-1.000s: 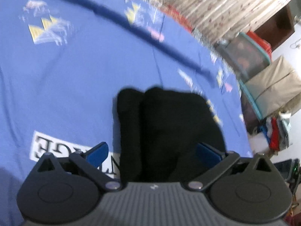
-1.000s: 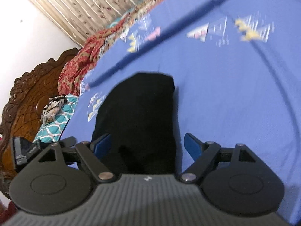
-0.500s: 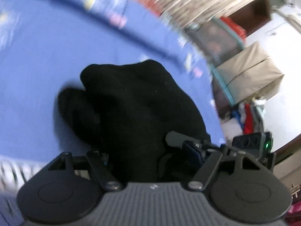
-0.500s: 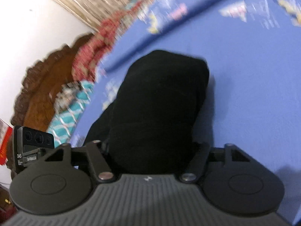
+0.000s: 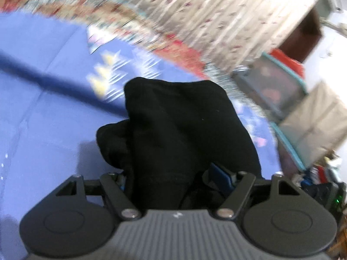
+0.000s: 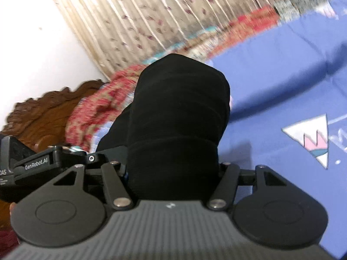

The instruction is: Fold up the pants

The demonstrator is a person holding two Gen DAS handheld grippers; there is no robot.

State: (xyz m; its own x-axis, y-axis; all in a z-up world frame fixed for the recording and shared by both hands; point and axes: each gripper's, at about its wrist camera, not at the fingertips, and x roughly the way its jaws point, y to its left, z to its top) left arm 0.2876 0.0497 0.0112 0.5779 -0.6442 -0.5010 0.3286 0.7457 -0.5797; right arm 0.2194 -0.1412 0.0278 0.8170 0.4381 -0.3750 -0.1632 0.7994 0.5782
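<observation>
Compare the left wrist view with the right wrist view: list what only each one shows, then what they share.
Left wrist only: stacked storage boxes and a beige wrapped bundle beside the bed.
Right wrist only: a carved wooden headboard and the other handheld device at the left edge.
Both: the black pants bunched inside a closed tool, the right tool likewise, the blue bedsheet and the floral curtain.

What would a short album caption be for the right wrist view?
Right gripper clamped on a thick bundle of black pants, lifted over a blue patterned bedsheet.
</observation>
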